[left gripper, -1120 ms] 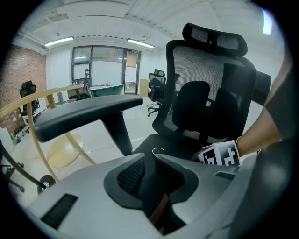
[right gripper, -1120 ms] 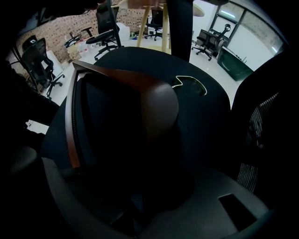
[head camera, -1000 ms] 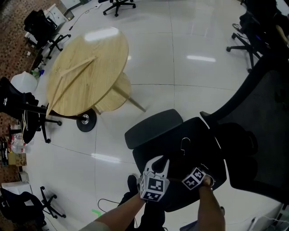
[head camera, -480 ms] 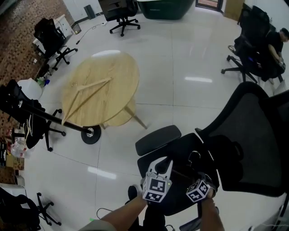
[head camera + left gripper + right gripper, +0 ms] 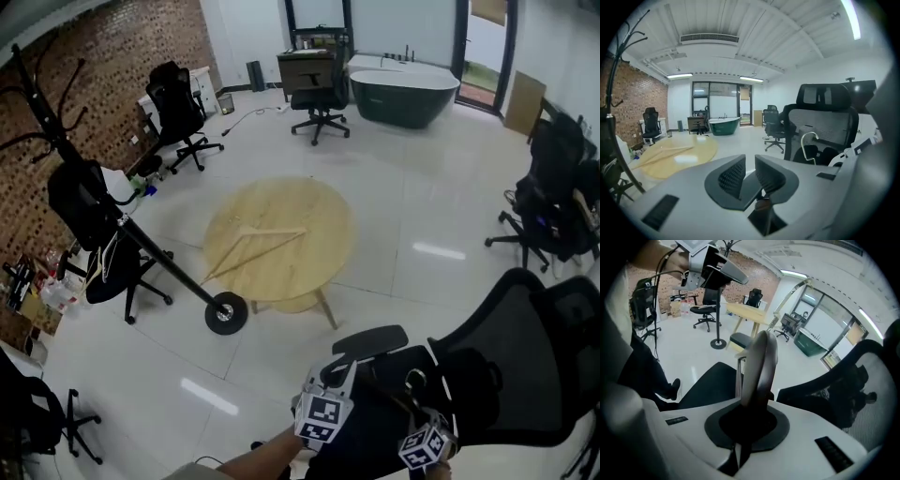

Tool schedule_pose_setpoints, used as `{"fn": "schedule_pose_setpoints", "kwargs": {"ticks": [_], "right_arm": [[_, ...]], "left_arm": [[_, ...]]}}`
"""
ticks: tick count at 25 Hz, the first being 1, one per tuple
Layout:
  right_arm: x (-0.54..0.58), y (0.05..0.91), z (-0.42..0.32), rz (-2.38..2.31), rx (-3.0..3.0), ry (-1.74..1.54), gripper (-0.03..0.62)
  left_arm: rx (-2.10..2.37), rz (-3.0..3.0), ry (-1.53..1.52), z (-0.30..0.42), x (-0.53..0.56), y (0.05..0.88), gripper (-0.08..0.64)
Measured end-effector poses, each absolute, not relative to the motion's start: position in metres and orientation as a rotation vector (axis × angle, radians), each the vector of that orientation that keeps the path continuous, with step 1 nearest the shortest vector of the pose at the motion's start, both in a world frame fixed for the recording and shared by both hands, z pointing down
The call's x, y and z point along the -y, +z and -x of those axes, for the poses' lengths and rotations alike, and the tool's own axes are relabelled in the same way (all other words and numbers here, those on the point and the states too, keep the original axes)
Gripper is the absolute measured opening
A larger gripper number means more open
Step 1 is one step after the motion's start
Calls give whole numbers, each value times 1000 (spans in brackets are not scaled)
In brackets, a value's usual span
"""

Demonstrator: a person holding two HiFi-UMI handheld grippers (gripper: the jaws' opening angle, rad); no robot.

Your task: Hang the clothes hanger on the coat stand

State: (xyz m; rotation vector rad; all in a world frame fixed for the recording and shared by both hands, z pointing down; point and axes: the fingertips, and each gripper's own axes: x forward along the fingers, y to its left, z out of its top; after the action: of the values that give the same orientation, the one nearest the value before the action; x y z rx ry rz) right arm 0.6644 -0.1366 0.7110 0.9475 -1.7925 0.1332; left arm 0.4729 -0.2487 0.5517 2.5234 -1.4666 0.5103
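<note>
There are two grippers, one clothes hanger [image 5: 758, 364], one coat stand [image 5: 141, 246], one round wooden table [image 5: 277, 239], one dark green bathtub [image 5: 403, 94] and, as far as the head view lets them be counted, six black office chairs. The nearest chair [image 5: 525, 361] fills the lower right of the frame. Both grippers sit at the bottom edge of the head view, in front of that chair, with the hanger spanning the gap between them and its metal hook [image 5: 413, 380] standing up nearer the right one. The right gripper [image 5: 751, 414] is clamped on the hanger's dark arm, which rises straight out of its jaws through the middle of its own view. The left gripper [image 5: 750, 168] has its jaws drawn nearly together, and a dark brown bit, apparently the hanger's other end, is pinched low between them; the hook shows to the right in that view. The coat stand is well apart from the hanger: its pole slants across the left of the head view, its hooks in the upper left corner and its round base [image 5: 226, 312] just beside the table.
</note>
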Motion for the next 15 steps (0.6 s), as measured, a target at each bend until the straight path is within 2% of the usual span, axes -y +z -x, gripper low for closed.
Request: {"fn": "schedule_pose_setpoints", "kwargs": {"ticks": [15], "right_arm": [[86, 502, -297, -782, 2107, -120, 14]], "left_arm": [[1971, -2233, 229, -80, 126, 404, 72]]}}
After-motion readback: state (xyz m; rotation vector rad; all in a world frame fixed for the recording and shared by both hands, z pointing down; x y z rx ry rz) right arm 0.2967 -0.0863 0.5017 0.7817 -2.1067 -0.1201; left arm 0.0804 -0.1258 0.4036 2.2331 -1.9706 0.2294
